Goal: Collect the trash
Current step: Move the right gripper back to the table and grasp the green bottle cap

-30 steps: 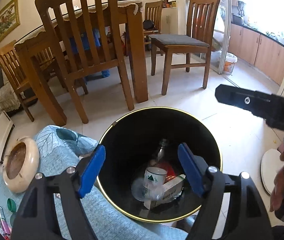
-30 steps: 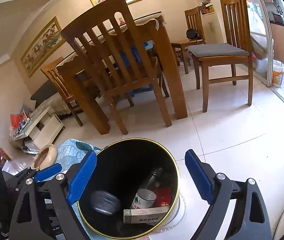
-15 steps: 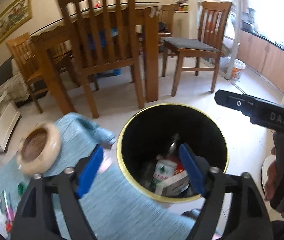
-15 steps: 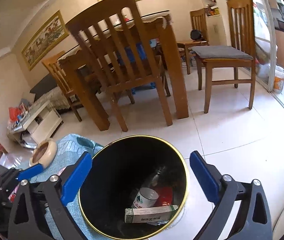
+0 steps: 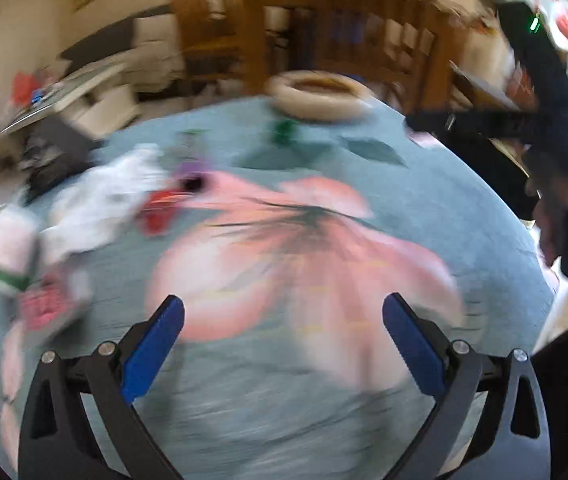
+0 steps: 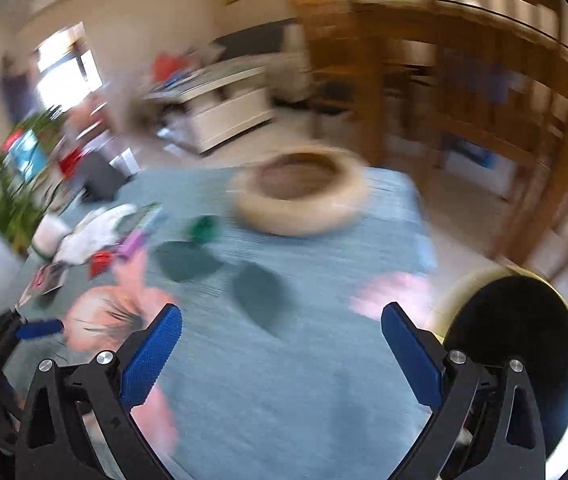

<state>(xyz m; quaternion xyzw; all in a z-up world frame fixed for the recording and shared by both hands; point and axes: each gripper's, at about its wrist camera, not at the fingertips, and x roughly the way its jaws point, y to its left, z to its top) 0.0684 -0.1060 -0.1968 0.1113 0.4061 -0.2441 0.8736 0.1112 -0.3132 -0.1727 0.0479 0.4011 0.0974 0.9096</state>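
Both views are motion-blurred. My left gripper [image 5: 283, 320] hovers over a blue cloth with a pink flower [image 5: 304, 248]; its jaws are opening, nothing between them. Trash lies at the cloth's left: crumpled white paper [image 5: 96, 200], a red piece [image 5: 160, 210], a purple piece [image 5: 190, 168], a green cap [image 5: 284, 130], a white cup with a green band [image 5: 10, 252]. My right gripper [image 6: 282, 328] is above the same cloth [image 6: 304, 360]; its jaws are closing slightly, empty. The black bin with a gold rim [image 6: 516, 340] stands at the lower right. The green cap [image 6: 204, 228] and white paper [image 6: 96, 232] lie ahead.
A beige round dish [image 6: 300, 192] sits at the cloth's far edge, also the beige dish [image 5: 318, 96] in the left wrist view. Wooden chairs and table [image 6: 484, 80] stand behind. A low white cabinet [image 6: 224, 112] and plants [image 6: 16, 192] are at the left.
Both grippers swung left from over the bin to over the cloth-covered table. The bin left the left wrist view and slid to the right edge of the right wrist view. The left jaws widened.
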